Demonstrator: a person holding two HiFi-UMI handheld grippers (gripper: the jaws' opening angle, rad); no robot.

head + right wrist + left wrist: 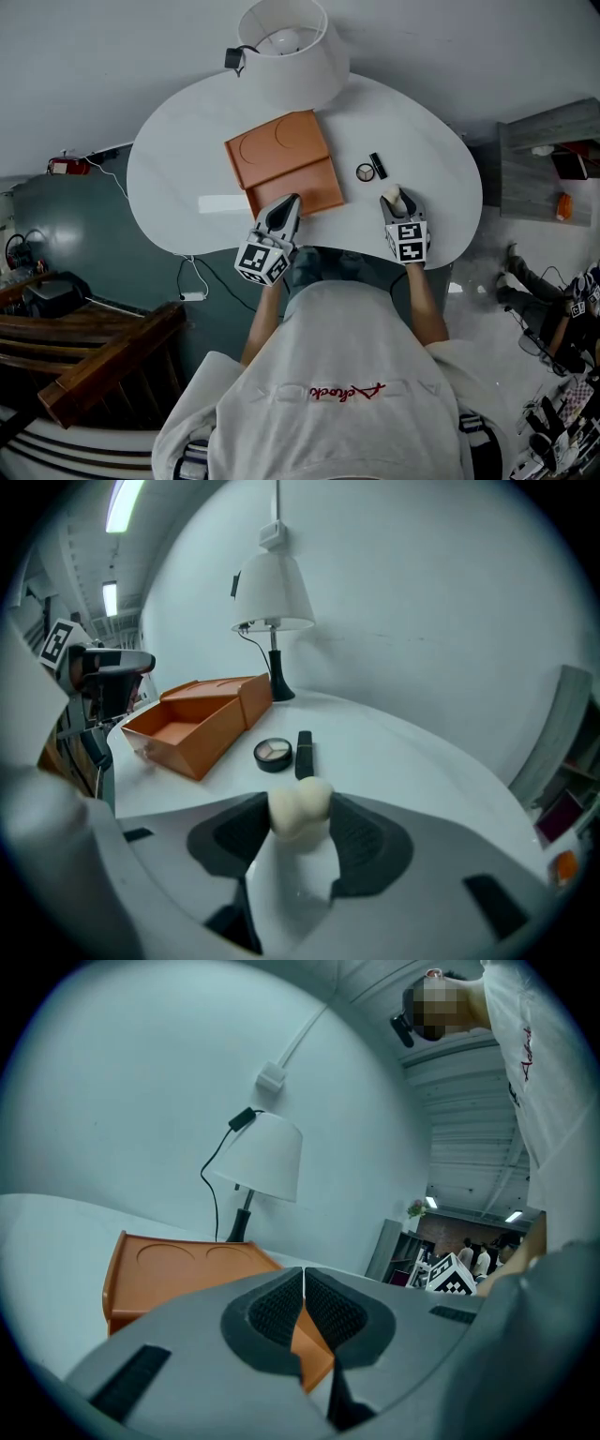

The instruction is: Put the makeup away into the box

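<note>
An open orange box (286, 164) lies on the white table (178, 159), its lid folded back toward the lamp. My left gripper (286, 204) is shut, its tips meeting right at the box's near edge (178, 1274); nothing shows between the pads (272, 1312). My right gripper (300, 817) is shut on a cream makeup sponge (300, 806), both pads touching its sides, low over the table near the front edge (397, 199). Beyond it lie a round eyeshadow compact (273, 754) and a black lipstick tube (304, 754), to the right of the box (187, 724).
A white lamp (291, 47) stands at the table's far edge behind the box, its cable running off to the left. The table's curved front edge is close under both grippers. Shelves and other people are off to the right.
</note>
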